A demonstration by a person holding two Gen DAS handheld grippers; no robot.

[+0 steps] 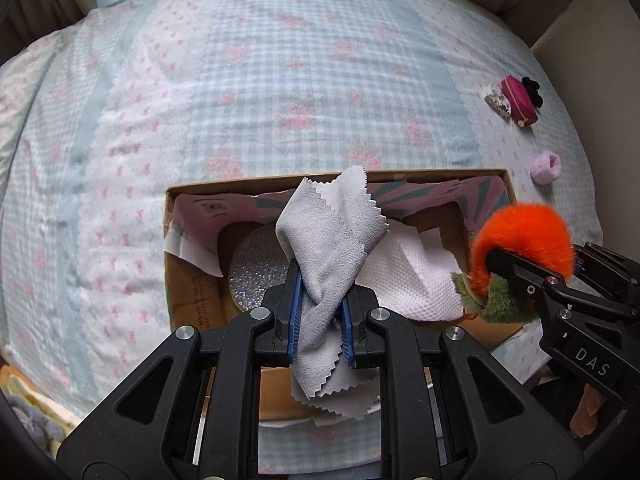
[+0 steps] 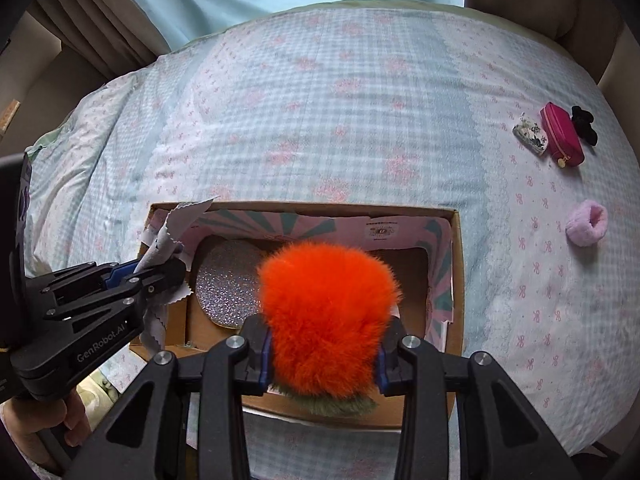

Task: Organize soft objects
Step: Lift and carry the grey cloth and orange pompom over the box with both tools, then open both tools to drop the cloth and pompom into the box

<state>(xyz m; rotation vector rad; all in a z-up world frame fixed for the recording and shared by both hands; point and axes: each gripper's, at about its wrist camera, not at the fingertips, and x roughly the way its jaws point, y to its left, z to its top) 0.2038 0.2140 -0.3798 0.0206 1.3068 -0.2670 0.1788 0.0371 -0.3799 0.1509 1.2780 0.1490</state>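
The grey zigzag-edged cloth [image 1: 334, 236] is clamped by the left tool [image 1: 320, 312], the fluffy orange plush [image 2: 326, 312] by the right tool [image 2: 324, 360], above the open cardboard box [image 2: 456, 280]; if released early, the cloth could be caught on the rim.

From my right wrist view, the orange plush [image 2: 326, 312] blocks most of the cardboard box [image 2: 458, 280] floor, and its green base [image 2: 332, 400] is half hidden behind the claw. The printing on the box liner [image 2: 382, 232] is too small to read. In my left wrist view, the grey cloth [image 1: 332, 236] covers part of the glittery disc [image 1: 256, 268], and the bed [image 1: 280, 80] runs past the frame.
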